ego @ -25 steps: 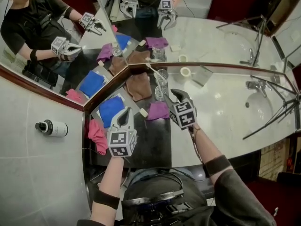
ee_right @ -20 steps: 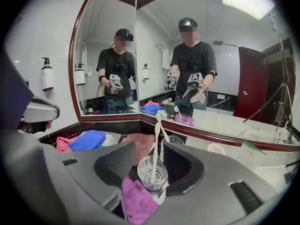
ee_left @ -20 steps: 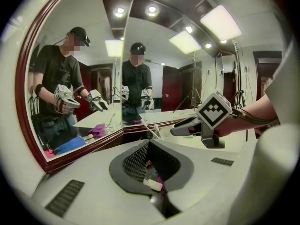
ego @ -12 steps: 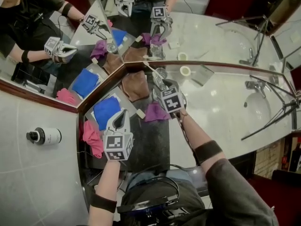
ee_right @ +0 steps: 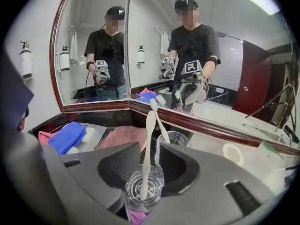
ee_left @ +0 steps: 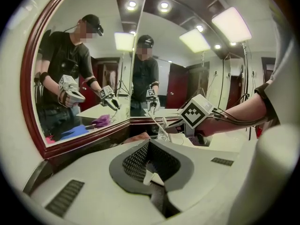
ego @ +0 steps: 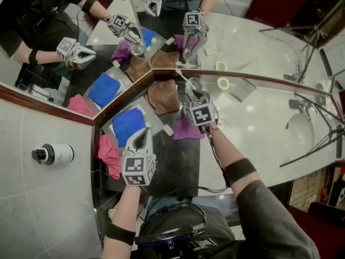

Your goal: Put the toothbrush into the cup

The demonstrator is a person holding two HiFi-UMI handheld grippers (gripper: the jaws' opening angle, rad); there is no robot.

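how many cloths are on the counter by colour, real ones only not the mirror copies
blue cloth: 1
pink cloth: 1
brown cloth: 1
purple cloth: 1
total: 4
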